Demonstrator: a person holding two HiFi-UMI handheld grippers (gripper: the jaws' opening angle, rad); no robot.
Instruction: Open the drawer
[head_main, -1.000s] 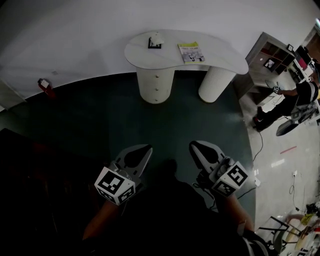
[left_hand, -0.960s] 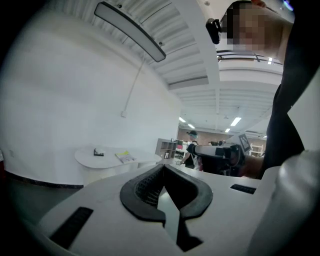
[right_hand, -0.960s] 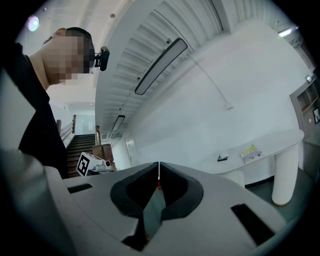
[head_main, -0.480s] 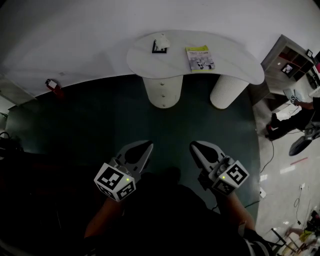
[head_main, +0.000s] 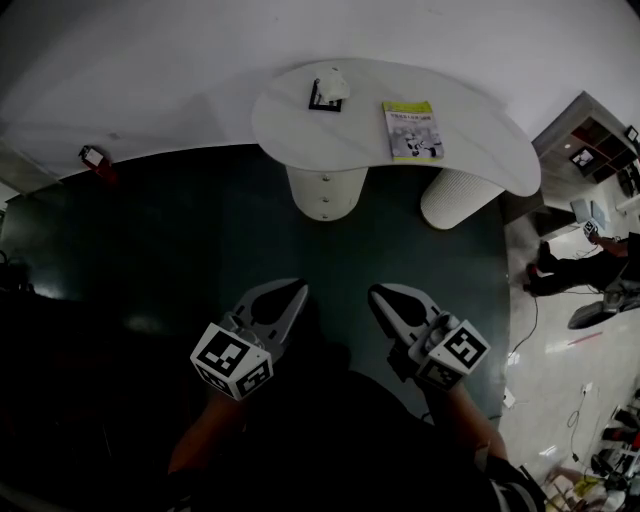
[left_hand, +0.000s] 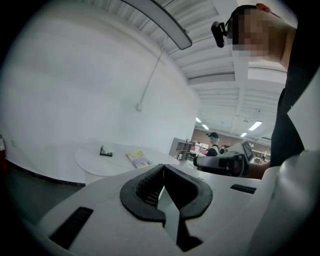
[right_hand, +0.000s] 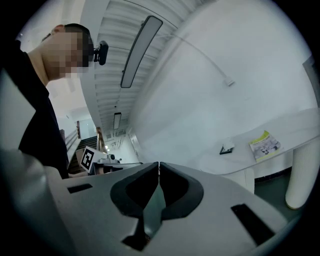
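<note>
The drawer stack (head_main: 325, 192) stands under the white desk (head_main: 290, 125), well away from me across the dark floor (head_main: 190, 240). Its drawers all look closed. A booklet (head_main: 411, 130) lies on the desk top, out of my way. My left gripper (head_main: 296, 291) and my right gripper (head_main: 377, 293) are both pinched tight with nothing in them. I think I should get close first, then spread one gripper's jaws, fit them around a little knob (head_main: 323, 178), and pull straight back.
</note>
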